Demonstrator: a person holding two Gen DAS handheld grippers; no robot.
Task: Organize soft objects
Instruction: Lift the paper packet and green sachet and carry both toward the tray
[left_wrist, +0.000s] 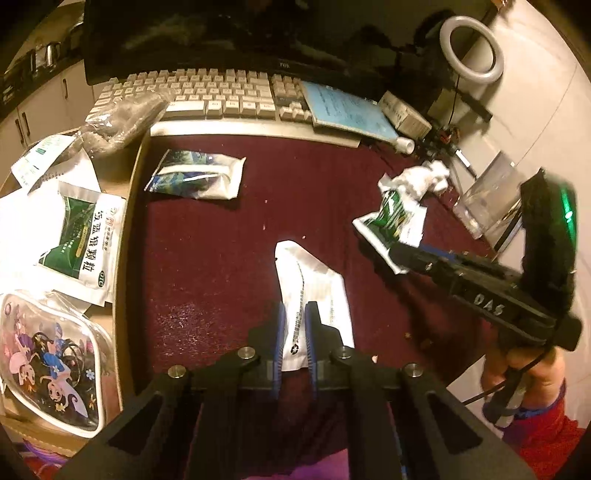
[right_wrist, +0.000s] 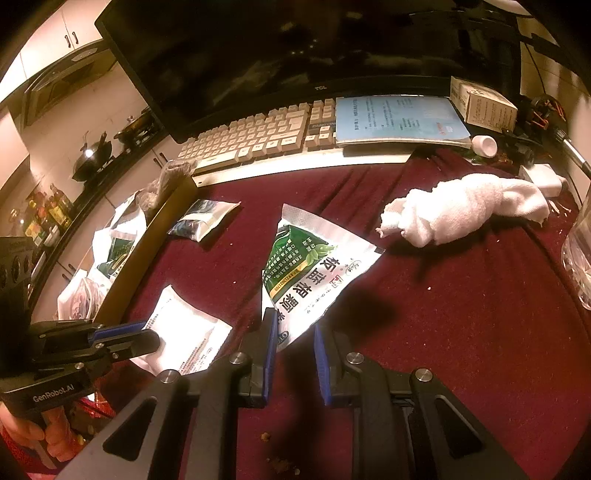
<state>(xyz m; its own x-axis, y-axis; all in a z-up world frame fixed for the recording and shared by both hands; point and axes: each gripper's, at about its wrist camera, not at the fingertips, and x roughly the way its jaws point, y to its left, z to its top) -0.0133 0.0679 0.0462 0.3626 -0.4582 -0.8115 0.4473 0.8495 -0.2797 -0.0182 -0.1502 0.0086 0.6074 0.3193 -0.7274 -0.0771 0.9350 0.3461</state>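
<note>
Black gripper arms with blue pads fill the foreground of both wrist views. Beyond them a dark red cloth (right_wrist: 461, 314) covers the tabletop; a black monitor (right_wrist: 277, 48) and a beige keyboard (right_wrist: 258, 136) stand along its far edge.

A folded white towel (right_wrist: 476, 210) lies toward the far right of the cloth. At the tabletop's left edge, off the cloth, a pile of sorted things includes a green sachet (left_wrist: 83, 240) and a cartoon-printed pouch (left_wrist: 48, 350).

On the cloth, nearer the middle, a green-and-white sachet (right_wrist: 306, 273) tilts up with its near corner between the parted fingers of the right gripper (right_wrist: 295, 343), touching the left pad. A white packet (left_wrist: 314, 288) sits pinched at its near end in the left gripper (left_wrist: 295, 332), whose pads are pressed against it. A smaller blue-and-white pack (left_wrist: 199, 173) lies near the cloth's far left corner.

Judging by this, the step in hand is picking up packets for the left-edge pile. Next, the right fingers likely need to close on the sachet's corner.
</note>
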